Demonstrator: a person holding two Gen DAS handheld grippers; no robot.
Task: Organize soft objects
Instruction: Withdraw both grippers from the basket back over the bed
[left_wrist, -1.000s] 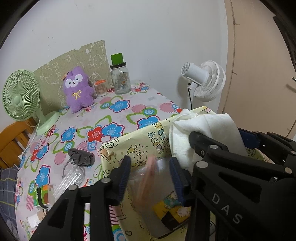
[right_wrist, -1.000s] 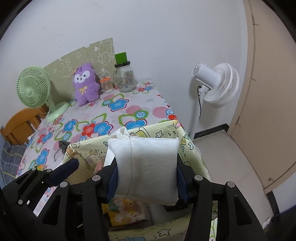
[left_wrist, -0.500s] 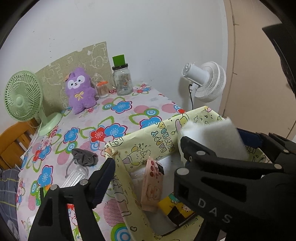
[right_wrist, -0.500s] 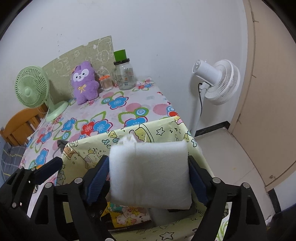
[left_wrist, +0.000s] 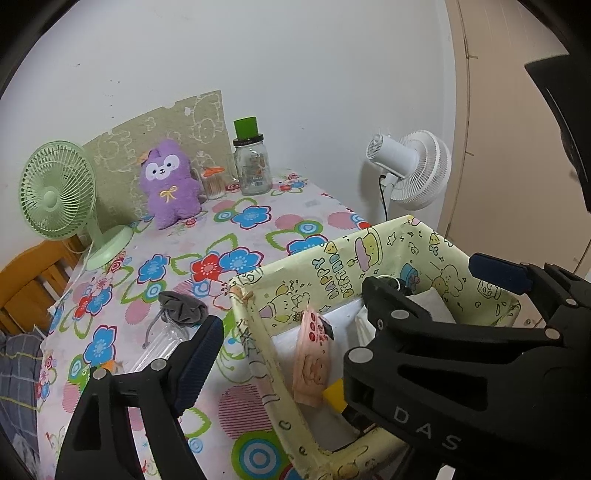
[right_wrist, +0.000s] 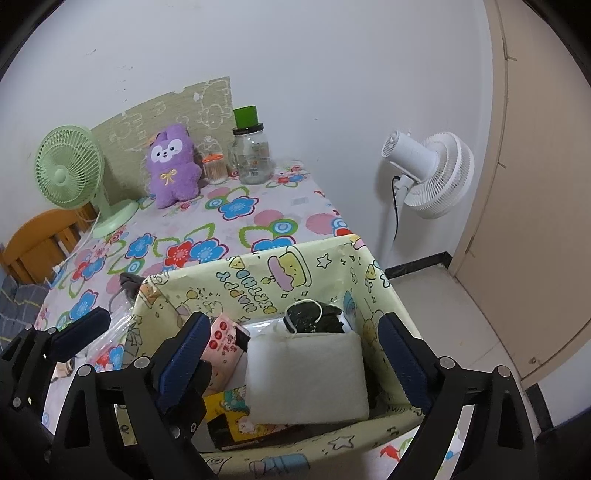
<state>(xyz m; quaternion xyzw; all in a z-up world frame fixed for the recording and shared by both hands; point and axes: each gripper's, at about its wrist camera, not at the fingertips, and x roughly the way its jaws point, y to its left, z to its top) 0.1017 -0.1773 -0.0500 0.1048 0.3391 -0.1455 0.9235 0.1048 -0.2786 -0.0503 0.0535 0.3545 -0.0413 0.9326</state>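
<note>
Both packs have dropped from the grippers into the yellow cartoon-print box (right_wrist: 258, 273) since a second ago. On the left, the left gripper (left_wrist: 291, 314), jaws opening and empty, hangs over the pink tissue pack (left_wrist: 312, 362) standing inside. To its right, the right gripper (right_wrist: 295, 354), jaws opening, straddles the white padded pack (right_wrist: 306, 376) without touching it, beside a black mask pack (right_wrist: 314, 317). Release looks done; the next move is probably a fetch of the grey cloth (left_wrist: 181, 308) on the floral tablecloth (left_wrist: 240, 236).

Crowded box, open tabletop behind

My way into the yellow box (right_wrist: 258, 273) is blocked by the white pad (right_wrist: 306, 376), pink pack (right_wrist: 225, 339) and black bundle (right_wrist: 314, 317); the flowered tabletop (left_wrist: 236, 229) beyond lies open up to the purple plush (left_wrist: 170, 184).
</note>
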